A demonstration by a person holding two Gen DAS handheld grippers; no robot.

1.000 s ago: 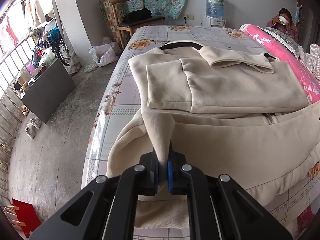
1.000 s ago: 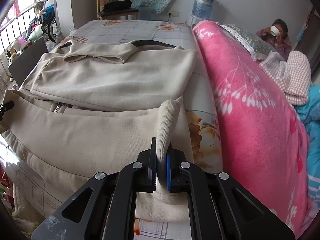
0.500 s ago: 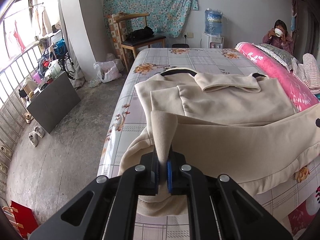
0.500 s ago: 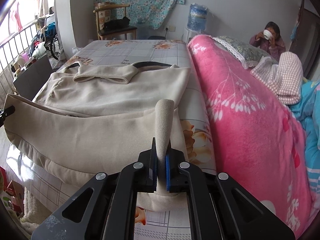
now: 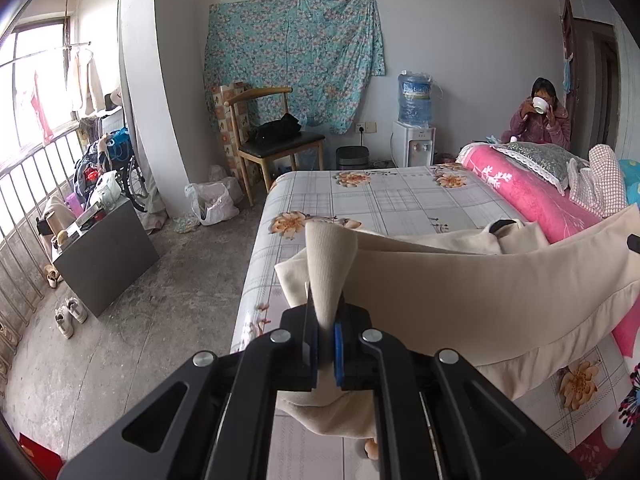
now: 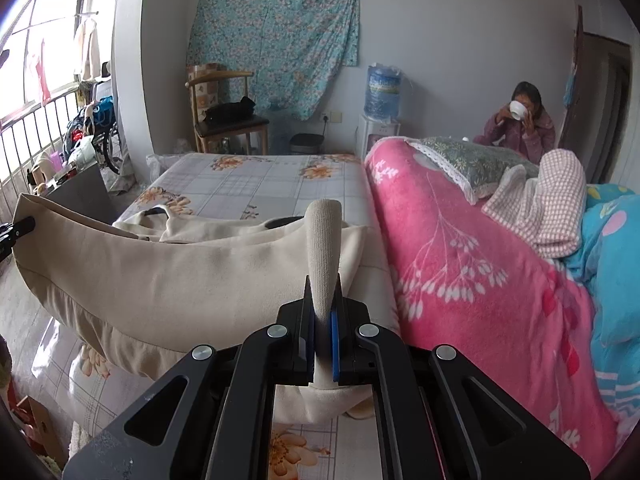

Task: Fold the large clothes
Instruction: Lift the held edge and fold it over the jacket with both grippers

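Note:
A large cream jacket (image 5: 460, 288) lies on the bed (image 5: 400, 196) with its near hem lifted. My left gripper (image 5: 326, 344) is shut on the ribbed hem at the jacket's left corner. My right gripper (image 6: 322, 344) is shut on the ribbed hem at the right corner of the jacket (image 6: 180, 276). The hem hangs stretched between the two grippers, raised above the bed and hiding most of the folded upper part. The collar (image 6: 160, 216) shows beyond it.
A rolled pink blanket (image 6: 460, 256) with a pillow lies along the bed's right side. A person (image 5: 544, 116) sits drinking at the far right. A wooden chair (image 5: 272, 144), a water dispenser (image 5: 414, 128) and a dark box (image 5: 104, 256) stand on the floor to the left.
Both grippers have risen with the jacket's hem, lifting it off the bed. The views have tilted up, so the lifted hem now covers the folded upper part.

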